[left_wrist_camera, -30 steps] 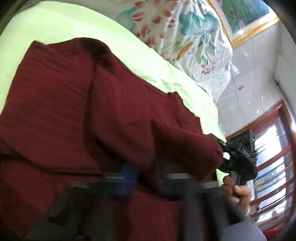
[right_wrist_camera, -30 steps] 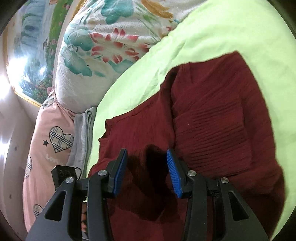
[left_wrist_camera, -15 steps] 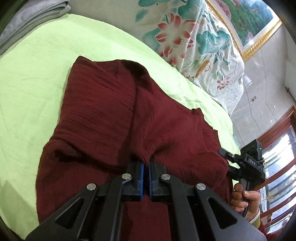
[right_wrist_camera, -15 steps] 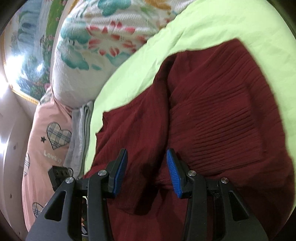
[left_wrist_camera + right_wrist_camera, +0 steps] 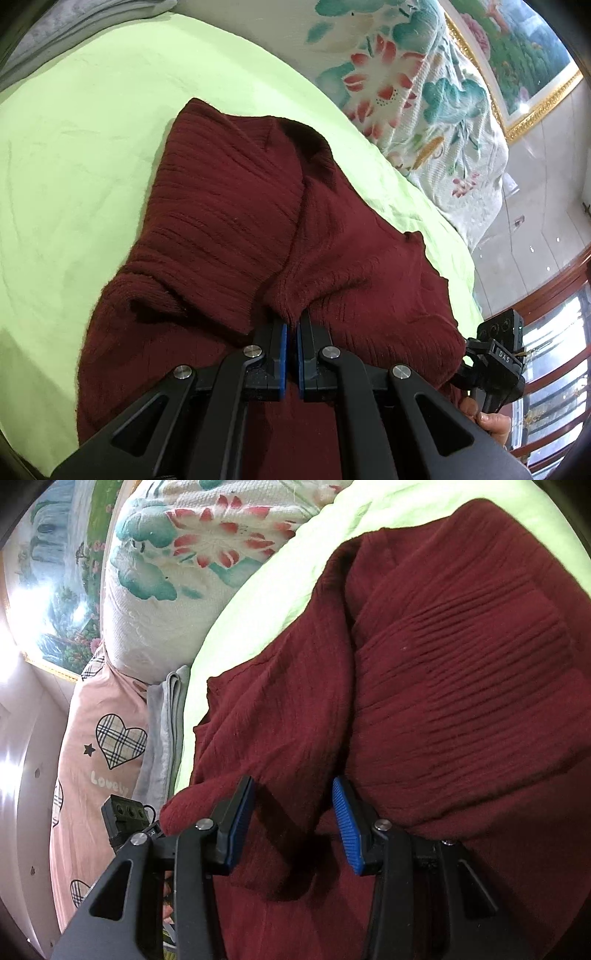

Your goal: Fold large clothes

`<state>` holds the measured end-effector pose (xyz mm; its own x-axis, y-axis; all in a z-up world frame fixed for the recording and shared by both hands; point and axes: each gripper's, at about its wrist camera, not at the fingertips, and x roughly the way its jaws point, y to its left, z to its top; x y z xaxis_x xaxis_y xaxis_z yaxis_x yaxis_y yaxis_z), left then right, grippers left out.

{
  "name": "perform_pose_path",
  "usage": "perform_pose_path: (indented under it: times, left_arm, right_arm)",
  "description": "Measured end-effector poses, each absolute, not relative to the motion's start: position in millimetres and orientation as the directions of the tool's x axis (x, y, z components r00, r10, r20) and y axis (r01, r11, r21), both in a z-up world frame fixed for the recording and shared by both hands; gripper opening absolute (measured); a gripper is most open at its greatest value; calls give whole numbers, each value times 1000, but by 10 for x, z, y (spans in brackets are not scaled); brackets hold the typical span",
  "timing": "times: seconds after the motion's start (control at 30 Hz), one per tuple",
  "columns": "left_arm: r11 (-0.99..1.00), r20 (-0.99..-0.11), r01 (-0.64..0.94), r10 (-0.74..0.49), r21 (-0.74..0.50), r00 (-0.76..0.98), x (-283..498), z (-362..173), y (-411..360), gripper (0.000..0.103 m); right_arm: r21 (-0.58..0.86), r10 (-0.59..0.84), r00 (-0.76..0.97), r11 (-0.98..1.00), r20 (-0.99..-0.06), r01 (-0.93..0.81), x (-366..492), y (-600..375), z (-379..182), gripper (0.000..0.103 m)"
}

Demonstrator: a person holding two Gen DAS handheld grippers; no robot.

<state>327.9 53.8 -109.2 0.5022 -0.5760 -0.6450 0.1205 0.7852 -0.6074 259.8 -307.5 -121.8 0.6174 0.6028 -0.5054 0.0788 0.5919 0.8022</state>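
Where the left wrist view begins at its left edge, one folded grey cloth lies at the top corner, beside one lime-green bedsheet covering the bed. One dark red knitted garment lies on that sheet, doubled over itself, with a ribbed panel uppermost on the left and a second layer draped to the right. One left gripper, black with two blue pads, stands with its jaws pressed together on a bunched fold of the garment at the near edge. Further right: one floral quilt, white with red and teal flowers, rolled along the far side of the bed; one gilt-framed picture on the wall; one reddish wooden window frame. At the lower right, one hand holds the other device. In the right wrist view, left to right: one pink pillow bearing plaid hearts, four hearts visible; the grey cloth; the quilt; the sheet; the garment. One right gripper has its two blue pads apart and closing, with garment cloth lying between them, the pads not pressing it.
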Motion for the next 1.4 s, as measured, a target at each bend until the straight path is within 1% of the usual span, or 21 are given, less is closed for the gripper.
perform_pose_path:
  times: [0.07,0.13,0.17,0.2,0.23,0.33,0.43,0.5,0.57,0.67,0.73,0.9,0.93,0.97,1.07,1.1,1.17,1.23,1.3,1.33,1.4]
  left_arm:
    - [783,-644,112,-575,-612,504,3282,-1098,561,2]
    - [779,-643,99,-575,-619,506,3283,-1110,574,2]
    - [776,-643,92,-576,-623,506,3286,-1120,579,2]
    - [774,-643,85,-576,-628,505,3285,-1128,580,2]
    - [773,-645,79,-576,-629,503,3287,-1124,567,2]
    - [778,-632,122,-581,-616,512,3243,-954,438,2]
    - [787,-605,213,-590,-579,535,3176,-715,281,2]
    - [790,-595,260,-596,-555,539,3154,-644,195,2]
    - [795,-600,278,-594,-539,536,3160,-668,129,2]
    - [784,-599,277,-609,-556,520,3167,-795,137,2]
    - [780,-604,276,-615,-562,506,3131,-870,167,2]
    - [750,-543,351,-653,-561,528,2991,-694,174,2]
    - [754,-546,353,-649,-554,529,2999,-671,157,2]
    - [761,-560,347,-642,-548,524,3023,-681,140,2]
    - [802,-647,320,-596,-504,475,3084,-856,73,3]
    - [811,-669,317,-584,-491,459,3072,-922,75,4]
    - [822,-700,312,-569,-476,431,3029,-1017,79,7]
    - [835,-721,305,-549,-458,423,2995,-1035,101,14]
    - [848,-734,297,-529,-438,426,2971,-1007,122,16]
    - [856,-738,294,-516,-425,435,2943,-958,131,16]
    - [848,-711,327,-528,-416,465,2831,-775,128,16]
  right_arm:
    - [811,612,618,580,-493,73,2614,-3067,-1218,41]
    - [833,628,628,550,-459,59,2600,-3080,-1228,41]
    - [841,631,636,537,-445,55,2586,-3094,-1234,39]
    - [842,631,637,536,-443,55,2581,-3096,-1238,31]
    - [838,627,636,543,-451,59,2581,-3090,-1237,4]
    - [808,578,674,588,-461,49,2515,-3161,-1053,3]
    - [759,489,775,650,-399,-19,2311,-3382,-568,3]
    - [716,454,797,697,-399,-38,2247,-3460,-431,3]
    - [685,435,773,729,-461,-2,2287,-3523,-541,3]
    - [684,431,731,726,-528,66,2337,-3601,-846,3]
    - [701,444,722,709,-530,78,2312,-3634,-944,3]
    - [724,483,751,690,-449,-11,2244,-3569,-753,3]
    - [722,483,751,692,-451,-11,2263,-3551,-732,3]
    - [707,467,740,707,-484,16,2302,-3533,-748,3]
    - [674,449,670,732,-591,104,2366,-3511,-940,4]
    - [679,457,656,725,-600,115,2343,-3526,-996,4]
    - [674,455,647,728,-612,126,2284,-3533,-1036,5]
    - [678,449,653,722,-610,138,2229,-3580,-1028,9]
    - [654,399,678,739,-617,160,2140,-3633,-926,9]
    - [646,382,694,747,-610,156,2101,-3640,-854,11]
    - [653,392,729,751,-561,99,2023,-3589,-661,12]
